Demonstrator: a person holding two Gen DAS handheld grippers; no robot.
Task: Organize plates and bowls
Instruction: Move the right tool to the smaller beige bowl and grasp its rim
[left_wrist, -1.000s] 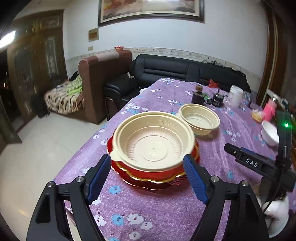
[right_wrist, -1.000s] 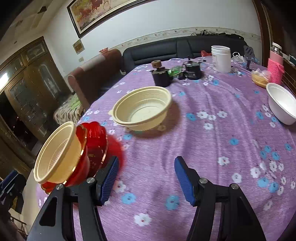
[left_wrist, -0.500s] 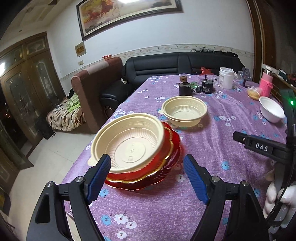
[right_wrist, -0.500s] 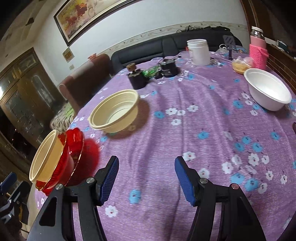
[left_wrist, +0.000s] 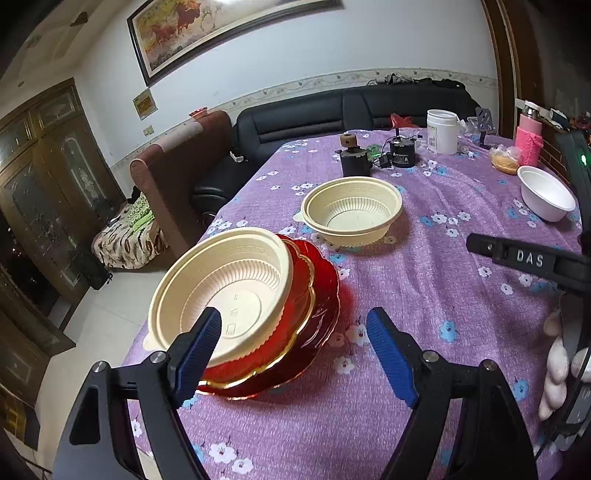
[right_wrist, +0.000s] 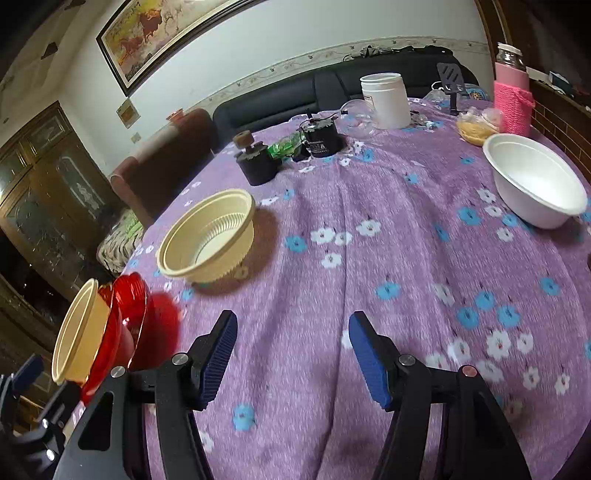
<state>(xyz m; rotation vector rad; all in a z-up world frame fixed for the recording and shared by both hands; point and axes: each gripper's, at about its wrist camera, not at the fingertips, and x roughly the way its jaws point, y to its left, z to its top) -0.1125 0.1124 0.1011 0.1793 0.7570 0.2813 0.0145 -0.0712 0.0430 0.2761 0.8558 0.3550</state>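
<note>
A cream ribbed bowl (left_wrist: 221, 291) sits nested on a stack of red gold-rimmed plates (left_wrist: 321, 302) near the table's left edge. A second cream bowl (left_wrist: 352, 210) stands alone further in, and a white bowl (left_wrist: 546, 197) stands at the right. My left gripper (left_wrist: 293, 321) is open just short of the stack, its left finger in front of the nested bowl, with no pad pressing on it. My right gripper (right_wrist: 291, 325) is open over bare tablecloth, between the lone cream bowl (right_wrist: 210, 240) and the white bowl (right_wrist: 535, 181), holding nothing.
Dark jars (right_wrist: 258, 162), a white tub (right_wrist: 386, 99), a pink-sleeved bottle (right_wrist: 513, 99) and a bag of food (right_wrist: 476, 125) crowd the table's far end. The purple flowered cloth (right_wrist: 369, 258) covers the table. A sofa stands beyond. A gloved hand (left_wrist: 557, 350) holds the right gripper.
In the left view the stack has slid from midway between the fingers to the left finger. The right view has swung right, so the white bowl is fully in sight and the stack is at the left edge.
</note>
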